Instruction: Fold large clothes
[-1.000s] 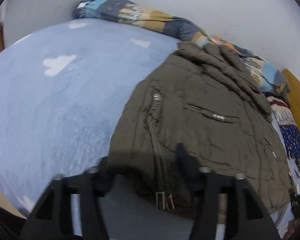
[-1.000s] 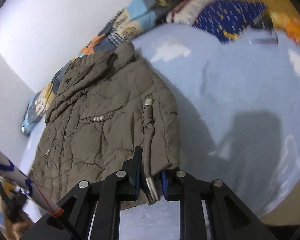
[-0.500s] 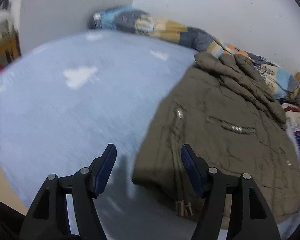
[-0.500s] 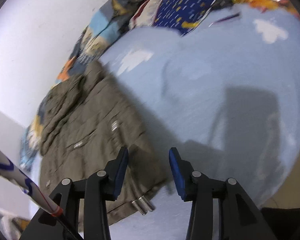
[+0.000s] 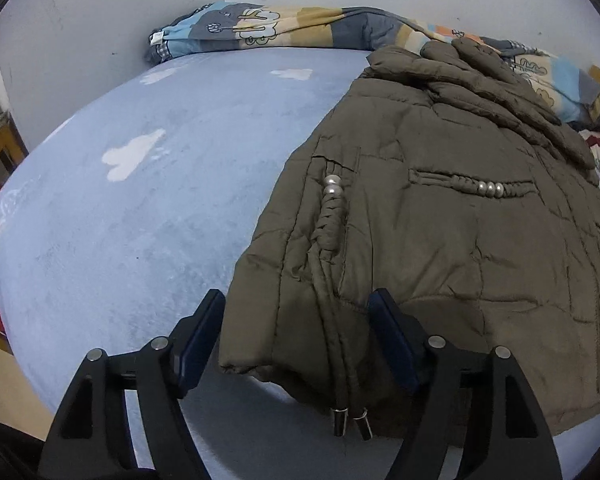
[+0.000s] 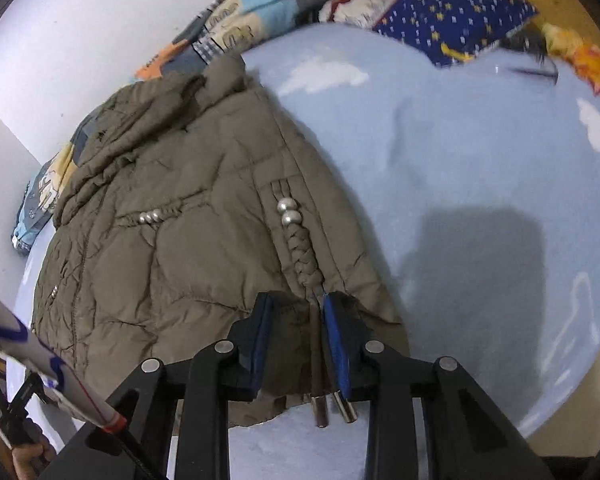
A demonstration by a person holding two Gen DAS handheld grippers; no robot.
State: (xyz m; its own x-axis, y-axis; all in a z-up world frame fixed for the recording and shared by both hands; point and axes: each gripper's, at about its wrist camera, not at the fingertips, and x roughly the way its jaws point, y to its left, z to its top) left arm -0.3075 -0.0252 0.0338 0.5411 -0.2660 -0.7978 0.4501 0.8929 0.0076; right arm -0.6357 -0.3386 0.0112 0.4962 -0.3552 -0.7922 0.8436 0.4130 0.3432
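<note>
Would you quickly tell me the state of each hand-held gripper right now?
Left hand-held gripper: open, jaws just widened, straddling the jacket hem.
Right hand-held gripper: jaws just narrowed around the hem and drawstring; grip cannot be told.

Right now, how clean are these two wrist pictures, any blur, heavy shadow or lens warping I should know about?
Left wrist view: sharp, evenly lit, but the fisheye bulges the blue bedspread into a dome and blackens the corners. Right wrist view: a broad dark shadow falls across the bedspread to the right of the olive jacket; the patterned bedding at the far edge is smeared and soft; same barrel warping.
</note>
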